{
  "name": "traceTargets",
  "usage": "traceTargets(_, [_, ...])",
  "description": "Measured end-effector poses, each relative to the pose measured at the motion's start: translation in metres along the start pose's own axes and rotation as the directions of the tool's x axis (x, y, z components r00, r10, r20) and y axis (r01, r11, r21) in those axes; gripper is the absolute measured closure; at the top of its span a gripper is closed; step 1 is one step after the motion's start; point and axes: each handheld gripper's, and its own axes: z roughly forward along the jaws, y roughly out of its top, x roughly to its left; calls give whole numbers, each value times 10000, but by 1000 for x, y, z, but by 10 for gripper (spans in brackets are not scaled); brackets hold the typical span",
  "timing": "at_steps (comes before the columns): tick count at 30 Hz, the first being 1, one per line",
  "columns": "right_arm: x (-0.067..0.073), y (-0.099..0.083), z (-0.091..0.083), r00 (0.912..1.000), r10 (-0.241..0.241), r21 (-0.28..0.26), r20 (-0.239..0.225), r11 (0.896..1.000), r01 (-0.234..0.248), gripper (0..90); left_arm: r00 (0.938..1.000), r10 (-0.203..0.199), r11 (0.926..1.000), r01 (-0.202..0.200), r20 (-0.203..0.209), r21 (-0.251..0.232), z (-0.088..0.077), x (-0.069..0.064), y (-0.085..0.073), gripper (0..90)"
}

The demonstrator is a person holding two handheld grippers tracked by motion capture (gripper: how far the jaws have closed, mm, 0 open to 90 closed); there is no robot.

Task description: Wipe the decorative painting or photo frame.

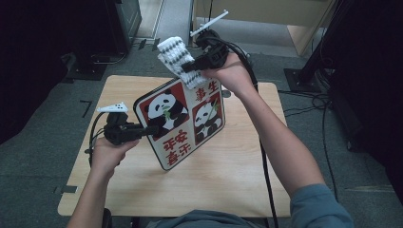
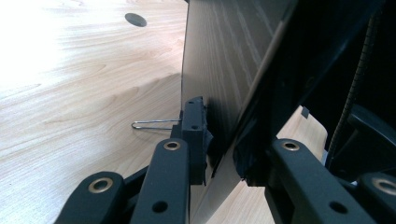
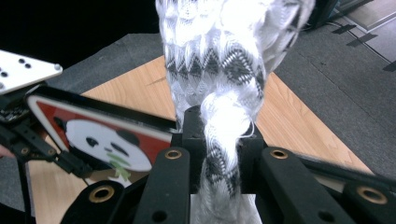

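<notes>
A framed panda picture [image 1: 183, 121], red with white panels and red characters, stands tilted above the wooden table [image 1: 237, 175]. My left gripper [image 1: 149, 130] is shut on its left edge; in the left gripper view the jaws pinch the frame's edge [image 2: 219, 140], its wood-grain back [image 2: 224, 51] facing the camera. My right gripper [image 1: 190, 66] is held high over the picture's top edge, shut on a white cloth with a black zigzag pattern [image 1: 178, 59]. In the right gripper view the cloth [image 3: 224, 70] bunches between the jaws, and the panda picture [image 3: 107, 140] lies below.
A round hole [image 2: 135, 19] sits in the tabletop near the picture's far side. A thin wire clip [image 2: 154, 124] pokes out from the frame's back. Dark stands and cables [image 1: 309, 99] lie on the grey carpet around the table.
</notes>
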Motion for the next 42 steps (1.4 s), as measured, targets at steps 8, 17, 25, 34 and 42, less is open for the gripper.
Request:
traceTargets(8, [-4,2,15,9996,185,-234,215,9996,-180,748,10000,-8,10000,8,-44,-30,0,0,-1,764])
traceTargets(17, [4,-18,22,9987,38,-1419,500,9899,33,788,9999,60,10000,-61,-118,-21,-1,-1,-1,766])
traceTargets(25, [13,-24,16,9957,-308,-1537,869,9871,439,809,9998,-38,9999,36,-182,-129,-1,-1,-2,769])
traceTargets(34, [12,-39,9,9980,-229,-1812,593,9829,333,817,9999,-102,9998,100,-73,-190,-2,1,-4,769])
traceTargets(42, [14,-53,9,9986,-193,-1724,485,9846,274,820,10000,-93,9999,93,35,-130,-3,3,-3,769])
